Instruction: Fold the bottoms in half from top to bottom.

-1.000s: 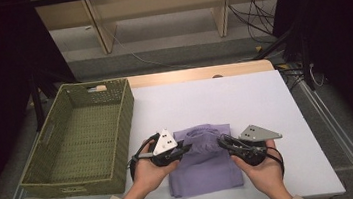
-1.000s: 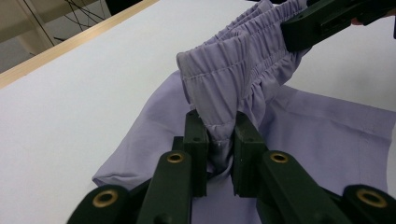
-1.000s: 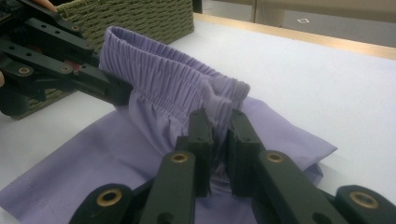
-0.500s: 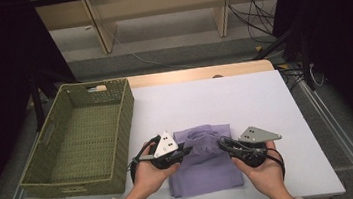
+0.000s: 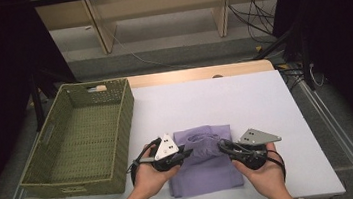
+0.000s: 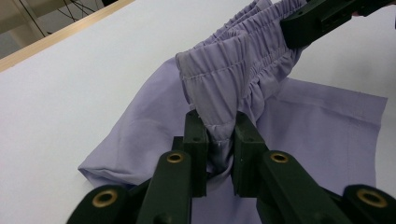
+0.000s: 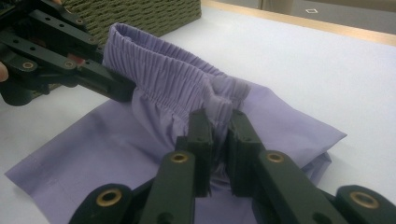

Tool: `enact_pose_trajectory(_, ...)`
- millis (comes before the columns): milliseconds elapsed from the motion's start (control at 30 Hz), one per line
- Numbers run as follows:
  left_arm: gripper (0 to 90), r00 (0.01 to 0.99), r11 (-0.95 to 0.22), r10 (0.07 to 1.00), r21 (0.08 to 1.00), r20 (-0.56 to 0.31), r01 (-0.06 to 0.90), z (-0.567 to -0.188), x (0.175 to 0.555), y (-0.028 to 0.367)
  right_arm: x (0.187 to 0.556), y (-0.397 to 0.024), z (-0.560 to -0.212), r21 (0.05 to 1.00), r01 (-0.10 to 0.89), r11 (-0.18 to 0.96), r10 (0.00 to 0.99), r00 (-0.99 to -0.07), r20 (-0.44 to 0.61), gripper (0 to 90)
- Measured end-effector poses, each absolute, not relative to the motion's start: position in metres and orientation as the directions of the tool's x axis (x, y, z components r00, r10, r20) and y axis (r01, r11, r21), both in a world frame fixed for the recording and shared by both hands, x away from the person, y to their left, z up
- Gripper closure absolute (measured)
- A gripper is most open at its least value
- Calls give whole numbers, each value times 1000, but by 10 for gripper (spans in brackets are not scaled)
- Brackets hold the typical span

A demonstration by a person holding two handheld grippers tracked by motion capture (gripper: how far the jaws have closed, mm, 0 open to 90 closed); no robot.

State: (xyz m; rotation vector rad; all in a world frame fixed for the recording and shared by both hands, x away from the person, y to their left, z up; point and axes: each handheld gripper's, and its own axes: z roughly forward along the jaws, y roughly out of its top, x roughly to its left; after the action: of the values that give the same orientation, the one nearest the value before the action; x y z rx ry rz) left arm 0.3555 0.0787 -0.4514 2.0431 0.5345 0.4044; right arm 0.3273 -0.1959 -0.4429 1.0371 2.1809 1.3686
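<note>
A lilac pair of shorts [image 5: 203,169] lies folded on the white table [image 5: 225,104] near its front edge. My left gripper [image 5: 188,152] is shut on the left end of the elastic waistband [image 6: 224,88]. My right gripper [image 5: 223,147] is shut on the waistband's right end [image 7: 219,105]. Both hold the band a little off the cloth beneath, gathered between them. In the left gripper view the right gripper's black jaws [image 6: 322,16] bite the far end. In the right gripper view the left gripper [image 7: 122,91] clamps the opposite end.
A green woven basket [image 5: 52,149] stands on the table's left side, close to my left hand [image 5: 150,178]. White tabletop stretches behind and right of the shorts. A wooden strip [image 5: 201,72] edges the far side, with shelving and cables beyond.
</note>
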Motion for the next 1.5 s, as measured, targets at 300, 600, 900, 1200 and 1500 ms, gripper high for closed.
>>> enact_pose_trajectory(300,787,853,-464,517,861,74,207,-453,353,79,326,-196,-444,873,404,274,734,-674,82,820)
enact_pose_trajectory(600,787,855,-473,513,857,81,203,-454,352,79,323,-197,-445,860,420,291,727,-681,87,819)
enact_pose_trajectory(900,787,856,-479,510,854,82,204,-455,350,79,322,-197,-445,849,429,309,722,-687,85,818)
enact_pose_trajectory(1200,786,861,-496,500,844,87,203,-457,349,78,320,-198,-448,837,438,329,710,-699,87,818)
enact_pose_trajectory(1500,784,869,-509,487,837,86,203,-459,348,77,319,-199,-449,823,450,347,703,-705,89,819)
